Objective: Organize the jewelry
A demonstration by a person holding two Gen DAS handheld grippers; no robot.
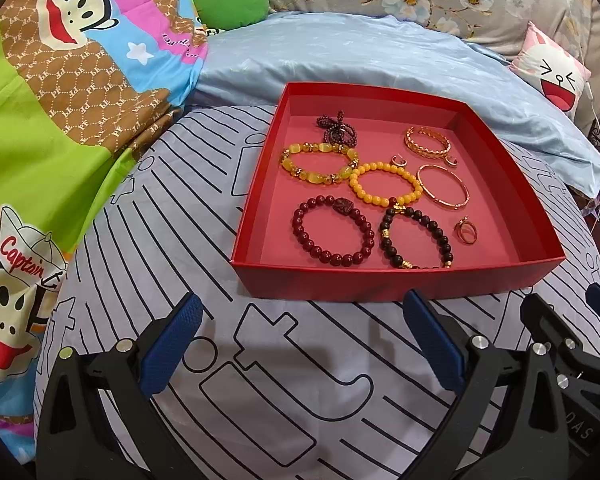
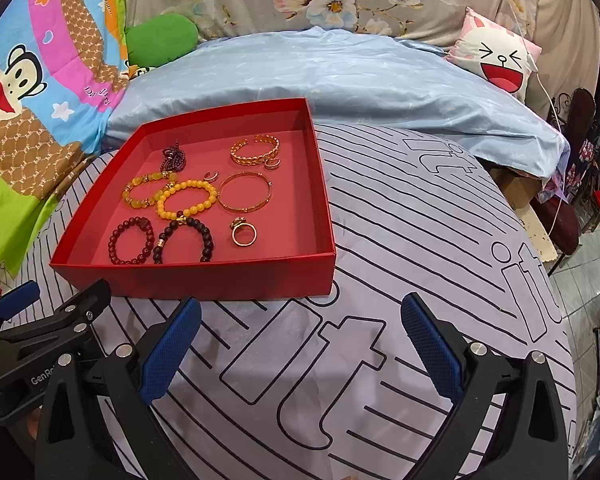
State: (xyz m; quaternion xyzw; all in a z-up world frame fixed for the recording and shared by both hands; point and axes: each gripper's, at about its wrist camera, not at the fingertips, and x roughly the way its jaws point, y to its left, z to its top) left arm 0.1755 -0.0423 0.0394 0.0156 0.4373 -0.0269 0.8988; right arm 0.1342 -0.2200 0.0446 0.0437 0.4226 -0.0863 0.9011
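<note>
Shallow red cardboard tray [image 1: 392, 282] is sitting on a grey line-printed bedsheet [image 1: 300, 392], holding all the jewelry: dark-red bead bracelet [image 1: 332, 236], black bead bracelet w/ gold charms [image 1: 416, 238], two yellow bead bracelets, gold bangles & rings. Left gripper [image 1: 302, 320] and right gripper [image 2: 300, 320] are hovering side by side just in front of the tray, both w/ blue-padded fingers spread wide, gripping nothing.

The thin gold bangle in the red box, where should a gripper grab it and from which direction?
The thin gold bangle lies flat on the floor of the red box, so probably come straight down from above and pinch across its band, one finger inside the hoop. Its right arc looks best: the left arc sits close to the yellow bead bracelet.
</note>
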